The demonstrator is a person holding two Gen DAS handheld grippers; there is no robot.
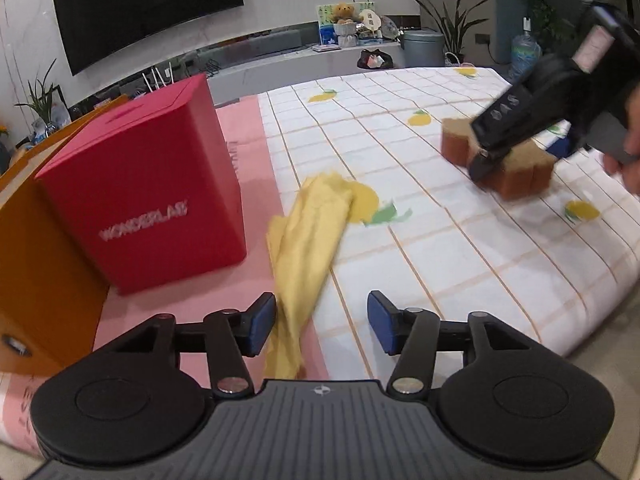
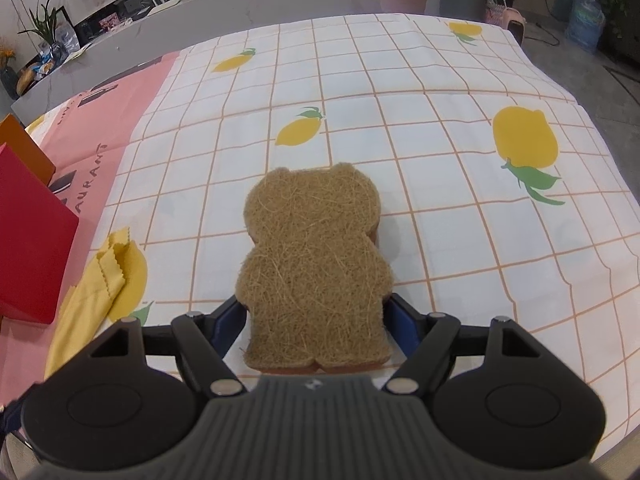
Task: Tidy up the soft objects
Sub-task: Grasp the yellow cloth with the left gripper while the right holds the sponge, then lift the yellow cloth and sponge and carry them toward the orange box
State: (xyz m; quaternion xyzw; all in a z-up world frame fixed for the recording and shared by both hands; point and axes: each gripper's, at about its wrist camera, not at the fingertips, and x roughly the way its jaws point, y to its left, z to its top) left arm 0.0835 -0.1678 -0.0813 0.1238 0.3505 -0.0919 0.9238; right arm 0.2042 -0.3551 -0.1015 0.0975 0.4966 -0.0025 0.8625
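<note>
Right now the right gripper [image 2: 316,312] straddles the brown bear-shaped scouring sponge [image 2: 314,268] on the lemon-print bench, jaws apart beside its lower edges, so a shallow clamp could buckle it, while the left gripper [image 1: 322,322], jaws apart, leaves the yellow cloth [image 1: 308,248] loose beside the red cardboard box [image 1: 144,184].

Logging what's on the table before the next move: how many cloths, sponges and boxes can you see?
Yellow cloth: 1
Bear-shaped sponge: 1
Red box: 1
Orange box: 1
Total: 4
</note>
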